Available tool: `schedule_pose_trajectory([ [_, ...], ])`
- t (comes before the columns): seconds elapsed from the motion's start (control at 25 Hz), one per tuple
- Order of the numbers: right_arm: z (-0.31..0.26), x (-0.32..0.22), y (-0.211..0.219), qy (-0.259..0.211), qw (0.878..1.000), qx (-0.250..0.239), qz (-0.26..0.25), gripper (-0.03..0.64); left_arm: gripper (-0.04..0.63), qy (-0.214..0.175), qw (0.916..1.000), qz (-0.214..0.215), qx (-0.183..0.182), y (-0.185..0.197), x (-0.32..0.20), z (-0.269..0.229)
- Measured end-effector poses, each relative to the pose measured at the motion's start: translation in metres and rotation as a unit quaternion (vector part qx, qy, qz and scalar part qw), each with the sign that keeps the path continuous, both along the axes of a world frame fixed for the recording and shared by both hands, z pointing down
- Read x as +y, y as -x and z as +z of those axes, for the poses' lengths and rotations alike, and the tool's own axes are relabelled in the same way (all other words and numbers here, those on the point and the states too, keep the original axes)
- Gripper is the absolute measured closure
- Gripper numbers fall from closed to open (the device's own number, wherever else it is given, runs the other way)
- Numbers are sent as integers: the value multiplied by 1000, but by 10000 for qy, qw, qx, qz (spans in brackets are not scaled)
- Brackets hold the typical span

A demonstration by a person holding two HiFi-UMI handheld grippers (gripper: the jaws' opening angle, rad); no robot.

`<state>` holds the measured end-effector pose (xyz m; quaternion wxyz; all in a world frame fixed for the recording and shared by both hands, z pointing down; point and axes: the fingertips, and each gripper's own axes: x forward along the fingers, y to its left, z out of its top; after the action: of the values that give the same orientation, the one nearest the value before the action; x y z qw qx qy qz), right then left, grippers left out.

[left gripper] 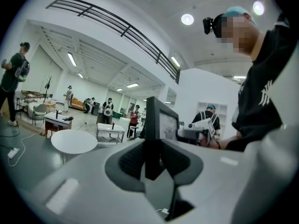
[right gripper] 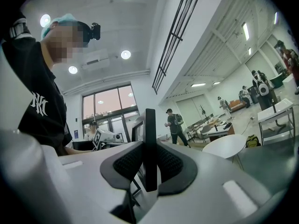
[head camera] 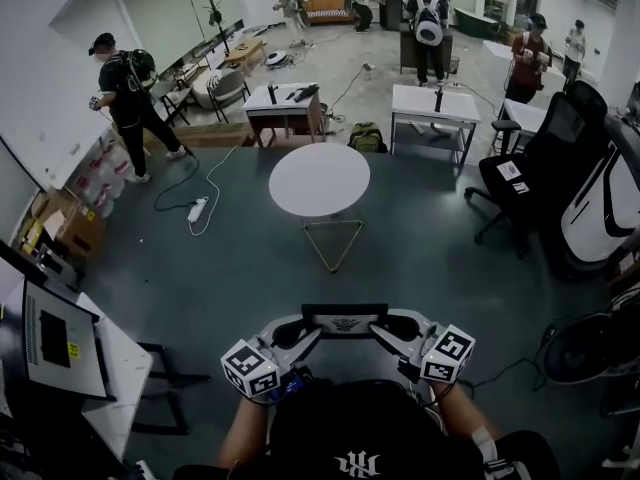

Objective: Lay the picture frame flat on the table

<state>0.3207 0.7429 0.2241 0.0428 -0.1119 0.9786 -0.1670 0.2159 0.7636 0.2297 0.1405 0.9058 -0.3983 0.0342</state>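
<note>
The frame (head camera: 344, 322), gripped at its sides by the left hand-held gripper (head camera: 298, 335) and right hand-held gripper (head camera: 393, 330), is held aloft (table (head camera: 320, 180) well ahead), to be carried over and tipped flat.

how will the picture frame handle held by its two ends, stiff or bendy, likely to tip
Probably stiff: the picture frame spans straight between the left gripper and right gripper without sagging. Likely light, since two pinches on its thin edges carry it. Being thin, it would probably tip if stood on edge on the round table.
</note>
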Motion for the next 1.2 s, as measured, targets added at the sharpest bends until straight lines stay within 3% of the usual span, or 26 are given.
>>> schedule_pose_trajectory([
  [0.48, 18, 2, -15, 280, 9995, -132, 82, 535, 502, 187, 9997, 73, -105, -14, 2, 13],
  [0.72, 26, -10, -12, 320, 9993, -37, 166, 535, 502, 268, 9995, 150, 41, -11, -13, 23],
  [1.04, 26, -62, -22, 433, 9976, 183, 508, 534, 502, 277, 9985, 421, 231, -21, -70, 27],
  [1.2, 22, -104, -7, 392, 9976, 287, 490, 532, 502, 284, 9982, 396, 357, -7, -110, 26],
])
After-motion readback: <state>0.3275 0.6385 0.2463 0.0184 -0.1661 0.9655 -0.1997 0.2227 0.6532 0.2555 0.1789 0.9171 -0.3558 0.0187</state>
